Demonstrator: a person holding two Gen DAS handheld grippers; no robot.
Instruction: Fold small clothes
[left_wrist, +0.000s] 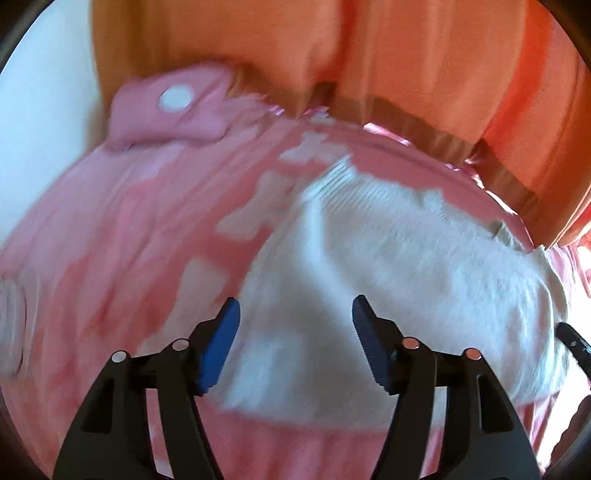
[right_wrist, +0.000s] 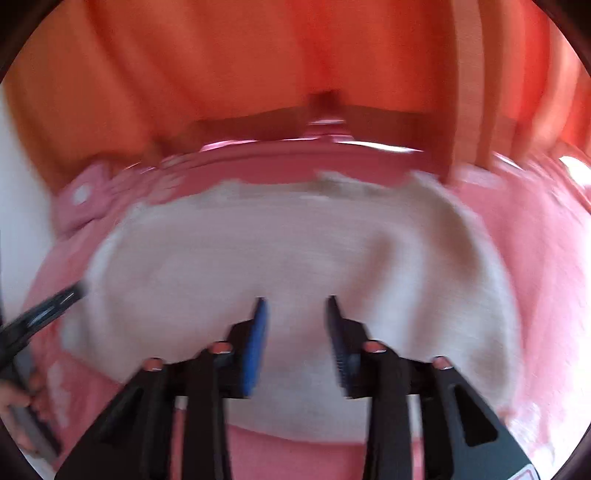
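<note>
Hovering released, left hand-held gripper (left_wrist: 295, 310) and right hand-held gripper (right_wrist: 295, 306) (both empty) should regrasp white garment (right_wrist: 280, 251) edge at 12 o'clock evenly.

Pink patterned bedspread (left_wrist: 110, 229), a white knitted garment (left_wrist: 406, 251) flat on it, pink pillow (left_wrist: 170, 110) at its far edge.

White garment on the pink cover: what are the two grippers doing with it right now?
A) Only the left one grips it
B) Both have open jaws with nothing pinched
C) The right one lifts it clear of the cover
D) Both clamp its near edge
B: the left gripper and the right gripper each show a clear gap between the jaws, and the white garment lies flat on the pink cover.
</note>
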